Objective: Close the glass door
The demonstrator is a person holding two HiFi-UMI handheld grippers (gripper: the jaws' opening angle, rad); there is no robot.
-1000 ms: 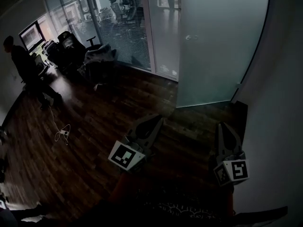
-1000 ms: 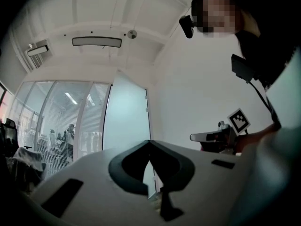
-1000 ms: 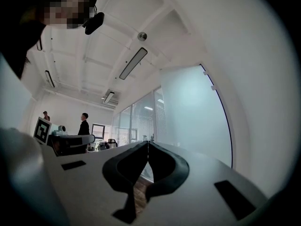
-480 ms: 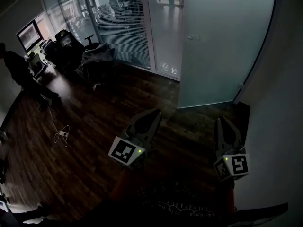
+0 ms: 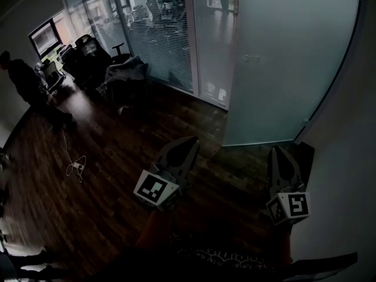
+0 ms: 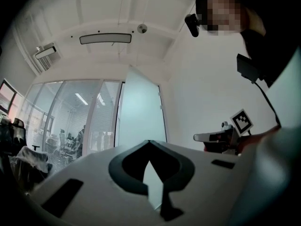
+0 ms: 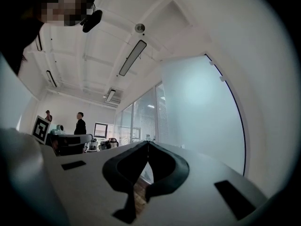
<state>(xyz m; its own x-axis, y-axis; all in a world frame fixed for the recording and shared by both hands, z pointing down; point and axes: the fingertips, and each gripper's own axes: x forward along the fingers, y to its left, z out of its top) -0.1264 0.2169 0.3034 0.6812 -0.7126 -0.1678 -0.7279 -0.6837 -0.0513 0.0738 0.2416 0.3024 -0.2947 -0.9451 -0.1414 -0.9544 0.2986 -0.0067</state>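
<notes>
The frosted glass door (image 5: pixel 282 69) stands ahead at the upper right of the head view, with a small fitting (image 5: pixel 251 58) near its left edge; it also shows as a pale panel (image 6: pixel 138 112) in the left gripper view and as a pale panel (image 7: pixel 197 112) in the right gripper view. My left gripper (image 5: pixel 191 141) is shut and empty, held over the dark wooden floor well short of the door. My right gripper (image 5: pixel 279 151) is likewise shut and empty, close to the door's lower right corner but apart from it. Their tips meet in both gripper views (image 6: pixel 149 141) (image 7: pixel 148 142).
Glass partitions with blinds (image 5: pixel 158 40) run left of the door. Office chairs (image 5: pixel 88 54) and a standing person (image 5: pixel 23 84) are at the far left. A white cable (image 5: pixel 76 166) lies on the floor. A white wall (image 5: pixel 346 175) closes the right side.
Both grippers have travelled forward towards the door, still shut. The door and its fitting have shifted right and lower in the head view.
</notes>
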